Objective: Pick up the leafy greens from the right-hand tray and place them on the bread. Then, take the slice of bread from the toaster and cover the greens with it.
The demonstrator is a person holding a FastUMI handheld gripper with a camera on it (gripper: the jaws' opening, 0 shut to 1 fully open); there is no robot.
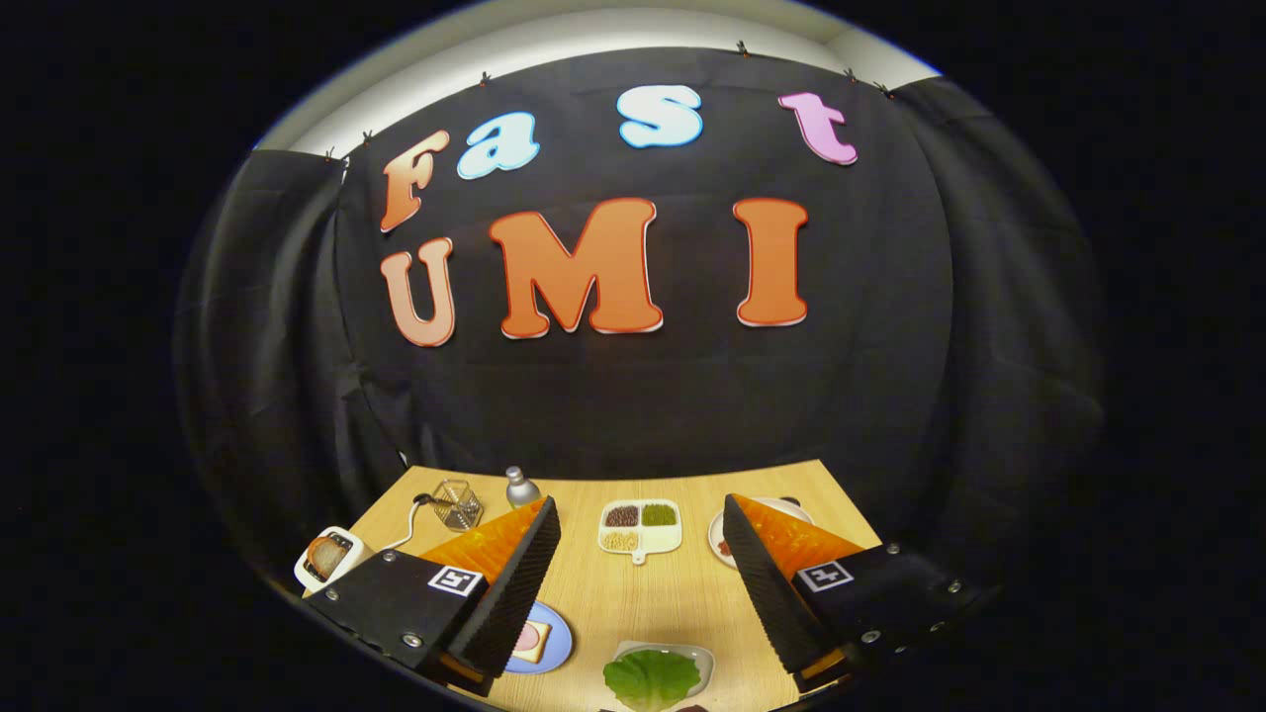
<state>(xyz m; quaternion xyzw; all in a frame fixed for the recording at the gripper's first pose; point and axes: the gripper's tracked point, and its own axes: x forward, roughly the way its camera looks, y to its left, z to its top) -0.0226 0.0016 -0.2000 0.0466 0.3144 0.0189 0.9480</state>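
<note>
green leafy greens [650,677] on tray [700,655] between fingers | hand-held gripper [641,514] spread wide, grasping nothing

A light wooden worktop [633,593] carries a white toaster [326,556] holding bread, a wire basket [457,504] and a grey bottle [520,488]. Also on it are a divided dish [641,527] of grains, a blue plate [542,638], a white plate [720,534] and a tray [692,655] with a green leaf [648,678].
</note>
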